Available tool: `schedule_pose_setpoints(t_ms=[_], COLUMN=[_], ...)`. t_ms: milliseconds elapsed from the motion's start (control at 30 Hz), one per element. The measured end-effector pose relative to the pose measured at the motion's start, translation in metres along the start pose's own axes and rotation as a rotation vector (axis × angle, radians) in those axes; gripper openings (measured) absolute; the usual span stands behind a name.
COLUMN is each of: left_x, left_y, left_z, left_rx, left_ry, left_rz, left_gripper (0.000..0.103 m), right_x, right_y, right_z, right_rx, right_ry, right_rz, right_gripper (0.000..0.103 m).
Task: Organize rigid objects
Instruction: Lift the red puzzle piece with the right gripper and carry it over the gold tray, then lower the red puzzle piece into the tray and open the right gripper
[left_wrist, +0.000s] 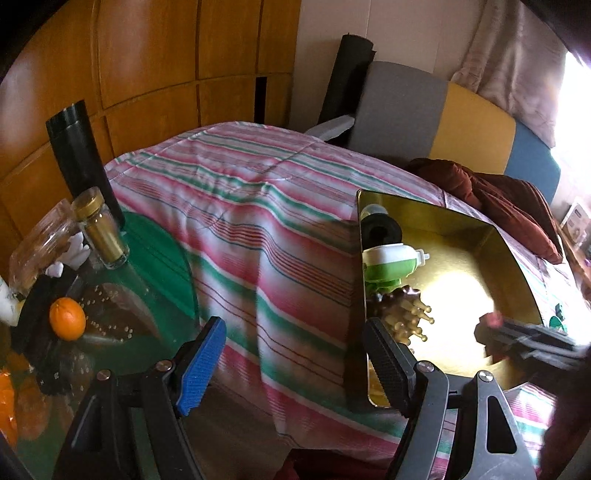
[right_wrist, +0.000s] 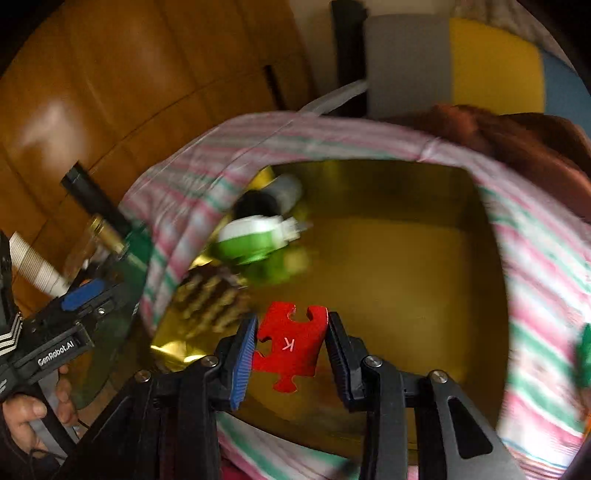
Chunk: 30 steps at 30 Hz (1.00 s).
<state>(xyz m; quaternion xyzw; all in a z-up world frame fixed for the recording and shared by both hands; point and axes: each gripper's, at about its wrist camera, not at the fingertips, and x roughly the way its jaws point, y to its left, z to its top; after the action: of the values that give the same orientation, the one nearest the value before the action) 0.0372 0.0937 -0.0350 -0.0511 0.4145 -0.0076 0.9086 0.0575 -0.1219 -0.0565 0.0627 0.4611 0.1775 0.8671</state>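
Note:
A red jigsaw piece marked with a K sits between the pads of my right gripper, which is shut on it. It hangs over the gold tray on the striped bedspread. In the tray's left part lie a green-and-white plastic container, a black roll and a brown hairbrush. My left gripper is open with nothing between its fingers, over the bedspread's edge, between the glass table and the tray. The right gripper shows blurred in the left wrist view.
A glass table at the left carries an orange, a gold-capped bottle, a tall black flask and a glass jar. A dark red cloth lies behind the tray. Wooden panelling and a chair stand beyond.

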Motion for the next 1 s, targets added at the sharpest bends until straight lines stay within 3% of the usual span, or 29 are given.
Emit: schedule_pose_setpoints(t_ms=[233,433,700,1000], left_x=[0.005,0.006,-0.002,-0.012], left_y=[-0.002,-0.001,-0.007,-0.025], left_z=[-0.005,-0.006,-0.004,-0.003], left_rx=[0.007,0.002,0.035,0.089], left_ry=[0.012,0.016,-0.015,-0.037], left_rz=[0.002,0.003,0.007,-0.011], left_gripper=[0.077,0.077,0.077,0.077], right_x=[0.046,0.056,0.037,0.002], right_y=[0.030,0.040,0.035,0.026], right_z=[-0.009,-0.015,-0.008,-0.004], right_rx=[-0.003,-0.027,-0.020,-0.038], right_ry=[0.102,0.137,0.093,-0.007], right_rz=[0.129,0.135,0.120,0.024], right_gripper=[0.038,0.038,0.038,0.038])
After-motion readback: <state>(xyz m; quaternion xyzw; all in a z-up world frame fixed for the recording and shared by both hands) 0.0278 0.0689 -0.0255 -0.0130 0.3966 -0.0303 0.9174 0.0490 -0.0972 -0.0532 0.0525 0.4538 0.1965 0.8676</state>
